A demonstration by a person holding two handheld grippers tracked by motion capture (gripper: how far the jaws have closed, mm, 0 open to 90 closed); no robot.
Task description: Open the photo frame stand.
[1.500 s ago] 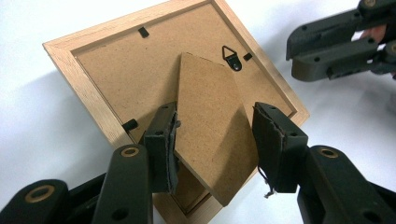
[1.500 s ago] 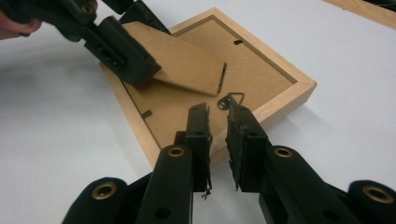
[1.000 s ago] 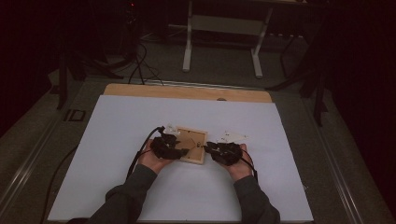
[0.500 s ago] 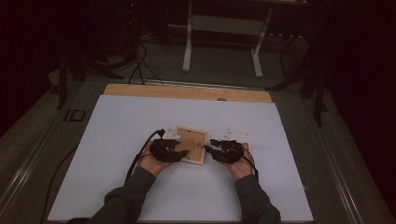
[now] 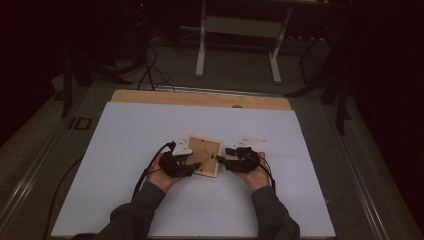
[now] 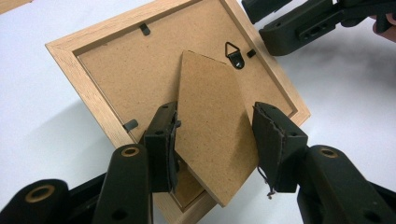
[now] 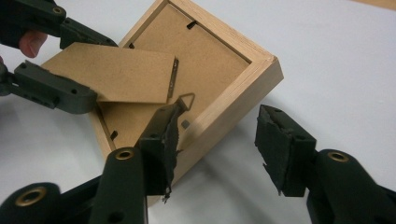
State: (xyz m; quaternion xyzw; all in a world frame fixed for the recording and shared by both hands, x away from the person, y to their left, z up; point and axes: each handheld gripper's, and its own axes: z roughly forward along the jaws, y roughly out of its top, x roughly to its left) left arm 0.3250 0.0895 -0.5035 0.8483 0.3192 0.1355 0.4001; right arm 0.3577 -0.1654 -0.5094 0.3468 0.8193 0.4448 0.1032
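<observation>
Two hand-held grippers at picture frame [image 5: 203, 155]

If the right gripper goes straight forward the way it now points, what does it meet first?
Most likely the wooden picture frame: the right gripper, whose jaws have just been opening, straddles the frame's near corner, one jaw over the backing board beside the hanger. Depth is hard to judge.

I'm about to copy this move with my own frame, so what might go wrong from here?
The left gripper straddles the raised cardboard stand; squeezing or pulling hard may crease it or strain its hinge. The right gripper, jaws just opened around the frame corner, may nudge the picture frame across the smooth white sheet.
</observation>
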